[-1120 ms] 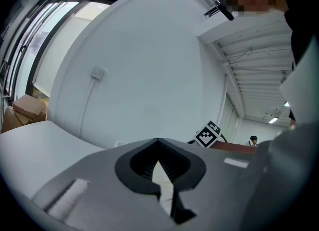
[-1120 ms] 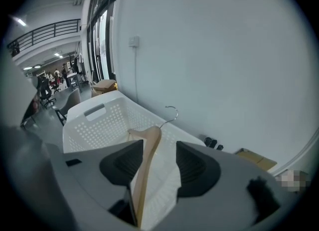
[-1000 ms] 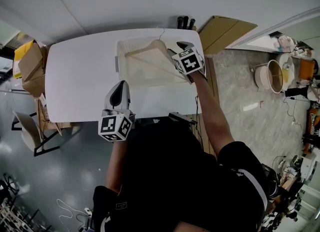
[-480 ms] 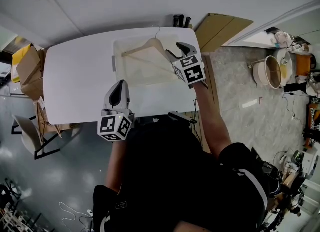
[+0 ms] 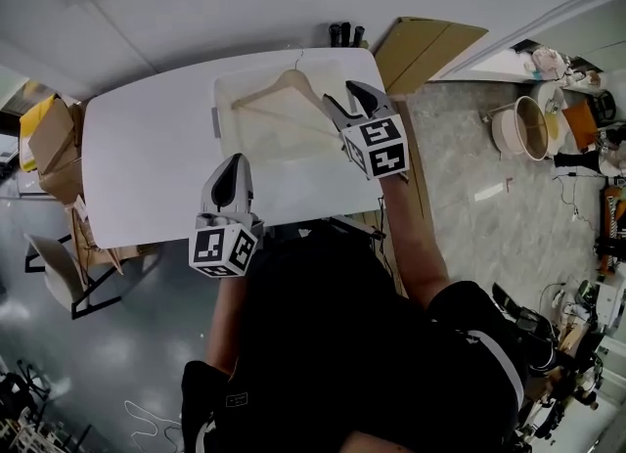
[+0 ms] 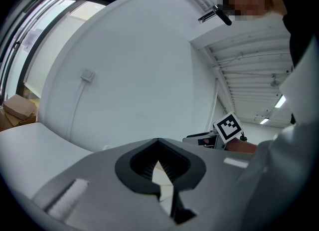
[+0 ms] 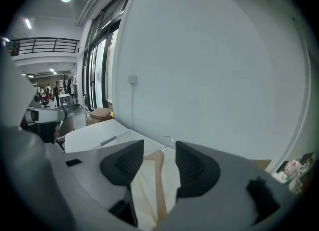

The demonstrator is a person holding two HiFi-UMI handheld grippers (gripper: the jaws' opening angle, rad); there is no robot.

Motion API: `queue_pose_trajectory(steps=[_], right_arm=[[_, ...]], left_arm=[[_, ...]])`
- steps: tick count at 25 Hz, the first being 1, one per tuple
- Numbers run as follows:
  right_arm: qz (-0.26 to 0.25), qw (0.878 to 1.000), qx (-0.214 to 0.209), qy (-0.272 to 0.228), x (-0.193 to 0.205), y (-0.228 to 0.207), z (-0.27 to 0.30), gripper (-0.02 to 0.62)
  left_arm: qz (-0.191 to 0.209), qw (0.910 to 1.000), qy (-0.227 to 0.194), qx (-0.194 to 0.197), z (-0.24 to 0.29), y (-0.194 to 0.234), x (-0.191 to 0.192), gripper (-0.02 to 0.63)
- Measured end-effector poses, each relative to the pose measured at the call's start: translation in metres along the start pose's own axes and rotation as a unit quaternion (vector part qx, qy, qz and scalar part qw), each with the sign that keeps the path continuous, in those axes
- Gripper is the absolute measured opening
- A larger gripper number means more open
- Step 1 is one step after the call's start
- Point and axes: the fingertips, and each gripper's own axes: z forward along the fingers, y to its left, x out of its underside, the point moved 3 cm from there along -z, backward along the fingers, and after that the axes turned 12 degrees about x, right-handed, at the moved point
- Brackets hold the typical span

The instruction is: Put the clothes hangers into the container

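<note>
A wooden clothes hanger [image 5: 284,89] lies inside the translucent container [image 5: 227,138] on the far right part of the white table [image 5: 137,167]. My right gripper [image 5: 345,99] hovers open over the container's right edge, just right of the hanger, holding nothing. In the right gripper view the hanger [image 7: 158,180] shows beyond the gap between that gripper's [image 7: 159,162] spread jaws, its metal hook pointing to the wall. My left gripper [image 5: 232,163] is shut and empty above the table's near edge; its jaws [image 6: 158,142] meet at the tips.
Cardboard boxes [image 5: 51,138] stand left of the table with a chair [image 5: 57,257] below them. A cardboard sheet [image 5: 430,48] leans at the table's far right corner. Dark objects [image 5: 344,35] sit at the far edge. A basin [image 5: 523,133] rests on the floor at right.
The right gripper has let go of the hanger and drawn back toward the near right. The hanger now lies flat in the container. The left gripper has stayed put.
</note>
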Motion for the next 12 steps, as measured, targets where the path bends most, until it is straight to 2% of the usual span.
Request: queue_pose_trajectory(steps=[6,12], right_arm=[[0.028,0.999,0.016,-0.043,-0.012,-0.005,-0.027,0.208],[0.064,0.995,0.031,-0.068,-0.004,-0.004,-0.045,0.125]], left_arm=[[0.004,0.9999,-0.003,0.012,0.002,-0.009,-0.006,0.006],[0.01,0.9998,-0.005,0.019,0.004,-0.015,-0.009,0.006]])
